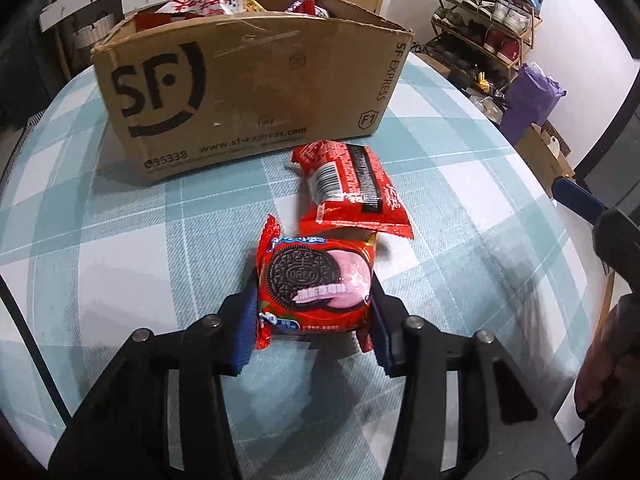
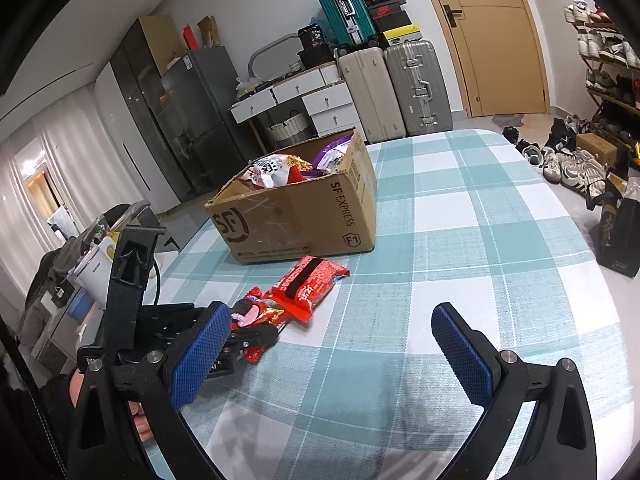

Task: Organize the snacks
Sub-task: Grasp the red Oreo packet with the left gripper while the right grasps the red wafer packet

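Left gripper (image 1: 314,306) angled down, fingers clamping Oreo pack (image 1: 316,282).

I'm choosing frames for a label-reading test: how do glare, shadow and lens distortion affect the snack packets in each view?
Left wrist view: the Oreo packet is sharp, its print legible, with small glare spots on the foil; the left gripper casts a soft shadow on the tablecloth. Right wrist view: the red packet is too small to read, and fisheye distortion bends the cardboard box.
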Demonstrator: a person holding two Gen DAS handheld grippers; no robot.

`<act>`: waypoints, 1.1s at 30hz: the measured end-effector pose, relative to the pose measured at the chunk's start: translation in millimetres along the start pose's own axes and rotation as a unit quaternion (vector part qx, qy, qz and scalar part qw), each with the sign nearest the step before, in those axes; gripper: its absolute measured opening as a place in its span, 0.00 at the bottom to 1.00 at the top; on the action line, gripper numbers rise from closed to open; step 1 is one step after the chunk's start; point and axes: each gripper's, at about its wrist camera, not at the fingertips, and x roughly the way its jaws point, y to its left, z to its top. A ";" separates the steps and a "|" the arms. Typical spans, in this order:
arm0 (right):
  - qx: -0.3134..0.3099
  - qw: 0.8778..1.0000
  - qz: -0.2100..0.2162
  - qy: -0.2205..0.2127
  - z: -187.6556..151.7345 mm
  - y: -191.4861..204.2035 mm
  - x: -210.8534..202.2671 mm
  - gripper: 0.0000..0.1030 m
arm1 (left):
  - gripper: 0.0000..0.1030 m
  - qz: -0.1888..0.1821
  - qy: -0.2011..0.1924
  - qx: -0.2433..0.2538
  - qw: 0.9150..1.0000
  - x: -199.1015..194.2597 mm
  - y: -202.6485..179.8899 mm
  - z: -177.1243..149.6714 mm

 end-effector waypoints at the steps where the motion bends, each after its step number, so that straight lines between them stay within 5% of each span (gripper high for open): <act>1: -0.001 1.000 0.000 0.000 0.0 1.0 0.3 0.99 | 0.43 0.000 0.000 0.000 1.000 -3.6 1.2 -4.4; 16: -0.002 1.000 0.000 0.021 -0.6 7.0 16.8 0.99 | 0.43 -0.001 -0.016 -0.007 1.000 -28.1 21.2 -20.2; 33: -0.024 0.997 -0.003 0.074 9.4 15.6 83.8 0.99 | 0.43 0.000 -0.032 -0.033 0.999 -63.3 55.9 -30.3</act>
